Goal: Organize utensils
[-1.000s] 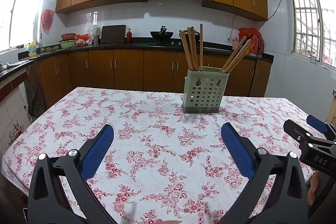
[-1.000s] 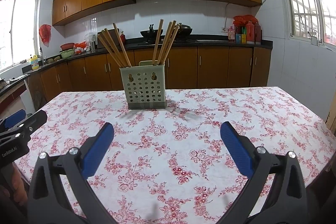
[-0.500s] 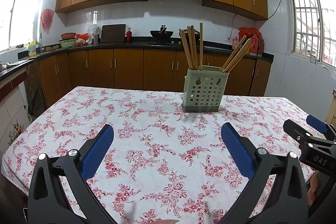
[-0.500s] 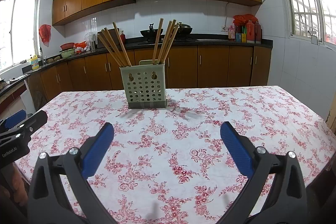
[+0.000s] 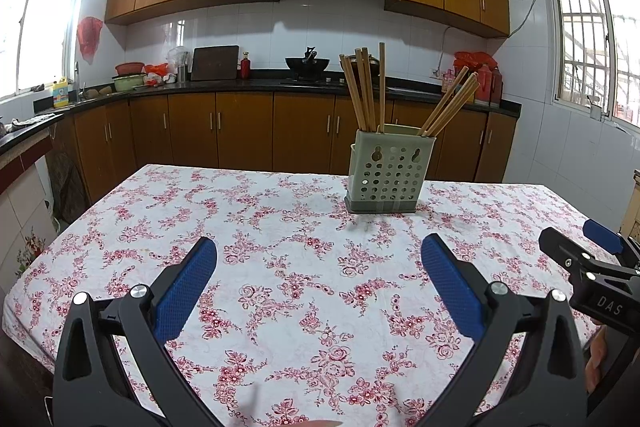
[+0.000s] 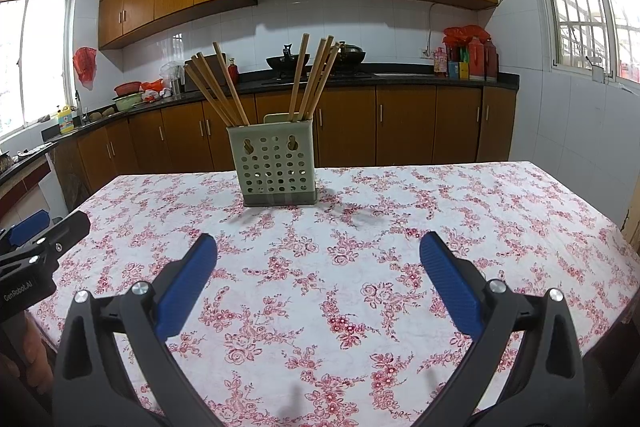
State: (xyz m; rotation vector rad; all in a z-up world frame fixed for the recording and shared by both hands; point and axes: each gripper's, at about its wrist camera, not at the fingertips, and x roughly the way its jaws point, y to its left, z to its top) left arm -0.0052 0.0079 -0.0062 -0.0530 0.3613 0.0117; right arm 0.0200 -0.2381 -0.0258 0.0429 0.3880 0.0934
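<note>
Nothing on the table is seen to have shifted over the past second, and both tools are held in almost the same pose as before. Dead ahead of both, a perforated green utensil holder (image 5: 387, 175) stands upright on the floral tablecloth (image 5: 280, 267) toward the far side of the table, well apart from either tool. Wooden chopsticks (image 5: 366, 89) are fanned out of its top in two bunches, one at each end of the holder, their long axes running steeply upward, with one bunch (image 6: 216, 85) leaning out to the left and the other (image 6: 316, 77) more nearly upright in the right wrist view. The left gripper (image 5: 319, 259) is held with its blue pads spread wide and nothing between them; the right gripper (image 6: 318, 255) is likewise spread and empty. In the right wrist view the holder lies slightly left of centre; in the left wrist view it lies right of centre. Neither hand can be said to be clearly nearer. No loose utensil is visible on the cloth, so sorting appears finished or not yet begun.
</note>
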